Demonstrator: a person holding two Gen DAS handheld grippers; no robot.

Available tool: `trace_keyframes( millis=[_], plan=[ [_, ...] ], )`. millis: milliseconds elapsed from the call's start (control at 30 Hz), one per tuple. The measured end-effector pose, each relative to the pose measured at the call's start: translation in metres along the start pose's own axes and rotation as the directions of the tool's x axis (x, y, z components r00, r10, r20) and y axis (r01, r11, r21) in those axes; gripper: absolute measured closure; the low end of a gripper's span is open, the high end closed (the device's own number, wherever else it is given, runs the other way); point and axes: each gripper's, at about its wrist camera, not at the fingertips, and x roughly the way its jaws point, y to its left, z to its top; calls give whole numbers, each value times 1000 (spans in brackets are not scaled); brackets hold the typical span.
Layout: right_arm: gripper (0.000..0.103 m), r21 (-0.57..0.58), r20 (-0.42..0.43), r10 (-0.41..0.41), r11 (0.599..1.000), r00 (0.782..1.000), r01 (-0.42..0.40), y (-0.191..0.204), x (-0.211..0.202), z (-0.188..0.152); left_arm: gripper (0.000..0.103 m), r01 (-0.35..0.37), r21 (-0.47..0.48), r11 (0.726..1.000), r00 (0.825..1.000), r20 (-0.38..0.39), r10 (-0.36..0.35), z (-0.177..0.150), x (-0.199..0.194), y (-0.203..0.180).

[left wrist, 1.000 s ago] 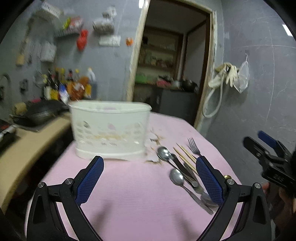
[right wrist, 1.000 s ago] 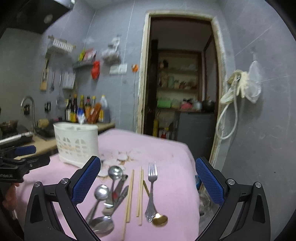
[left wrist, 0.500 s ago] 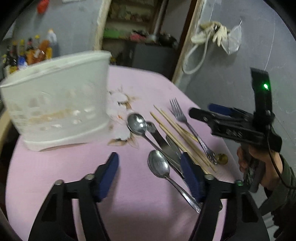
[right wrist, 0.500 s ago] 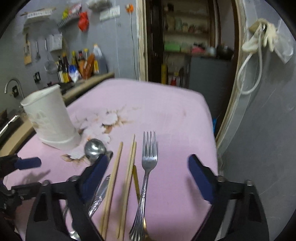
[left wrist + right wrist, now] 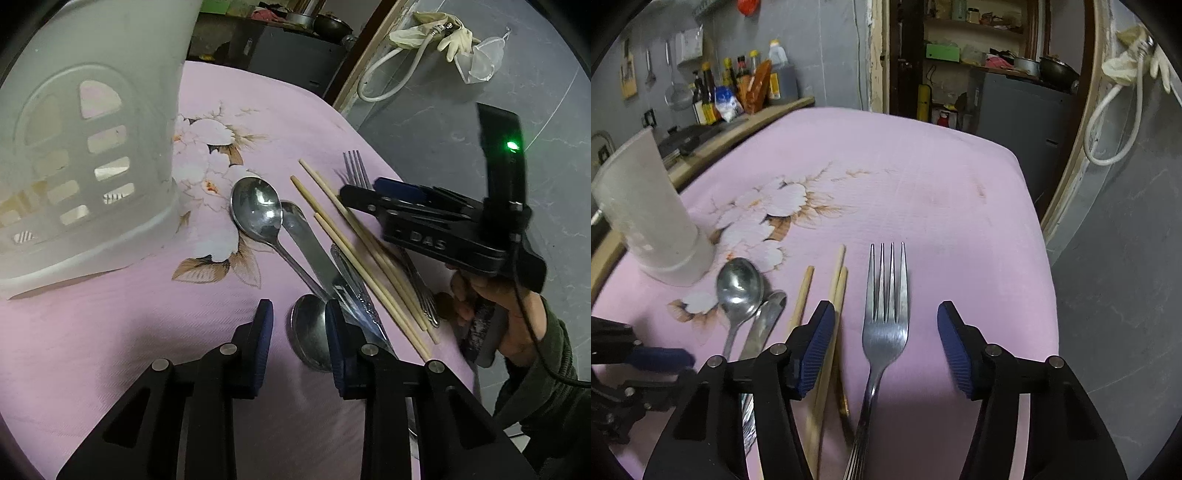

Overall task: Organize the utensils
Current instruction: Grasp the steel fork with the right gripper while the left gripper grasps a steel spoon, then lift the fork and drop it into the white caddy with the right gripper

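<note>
Utensils lie in a row on the pink floral cloth [image 5: 110, 332]: a large spoon [image 5: 255, 210], a knife [image 5: 310, 247], a smaller spoon [image 5: 308, 332], several wooden chopsticks [image 5: 354, 251] and a fork [image 5: 885, 314]. A white slotted holder [image 5: 85, 147] stands at the left. My left gripper [image 5: 299, 347] is low over the smaller spoon's bowl, jaws narrowed but apart, holding nothing. My right gripper [image 5: 886, 347] is open with the fork between its fingers, not gripped.
The cloth's right edge drops off beside a grey wall [image 5: 1126, 258]. A doorway [image 5: 979, 74] lies beyond the far edge. A counter with bottles [image 5: 738, 92] runs along the left. A white hose and gloves [image 5: 424, 40] hang at the right wall.
Both grippers have dropped down and forward to the utensils. The left one has narrowed over the smaller spoon. The right one has narrowed and come astride the fork.
</note>
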Motion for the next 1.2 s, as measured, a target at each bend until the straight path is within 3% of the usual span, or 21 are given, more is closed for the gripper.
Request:
trace_keyframes(
  millis=[33,100,167,200,267,467,567,633,700,733,867,967,1100,1200],
  plan=[
    [50,-4,-3,-3,1000,1000,3,0,2,2,80,2,2,1000,1000,0,-2,0,-1,-1],
    [55,-10,-3,-10,1000,1000,10,0,5,4,93,8,5,1000,1000,-6,-8,-2,-1,-3],
    [61,-12,-4,-3,1000,1000,3,0,6,5,98,12,8,1000,1000,-14,-12,0,4,-5],
    [73,-18,-5,-2,1000,1000,2,1,7,5,99,16,9,1000,1000,-12,-15,-1,2,-5],
    [81,-38,-8,-12,999,1000,12,3,8,4,100,20,14,1000,1000,-4,-20,-2,-1,-7],
    [82,-12,60,29,1000,998,-28,-1,-7,-1,102,-21,47,999,993,114,16,-11,-28,-18],
    [82,-13,164,53,999,985,-51,3,-31,-8,103,-90,60,994,971,228,74,-17,-48,-25],
    [82,-14,231,58,998,971,-56,7,-45,-12,103,-145,59,988,944,308,121,-22,-63,-31],
    [82,-23,308,52,999,950,-48,14,-61,-17,103,-213,53,976,899,401,175,-26,-76,-38],
    [82,-28,346,48,999,937,-41,18,-68,-19,103,-257,47,965,864,458,208,-29,-86,-42],
    [82,-31,443,44,999,895,-34,29,-88,-18,103,-312,15,950,778,578,246,-32,-113,-48],
    [82,-45,499,59,998,865,-42,38,-102,-11,103,-349,-13,937,727,627,280,-33,-128,-48],
    [83,-64,558,103,995,824,-81,50,-117,9,103,-356,-72,932,678,666,311,-21,-153,-36],
    [83,-76,590,152,988,793,-133,56,-127,25,103,-380,-133,915,608,710,356,-14,-184,-20]
  ],
)
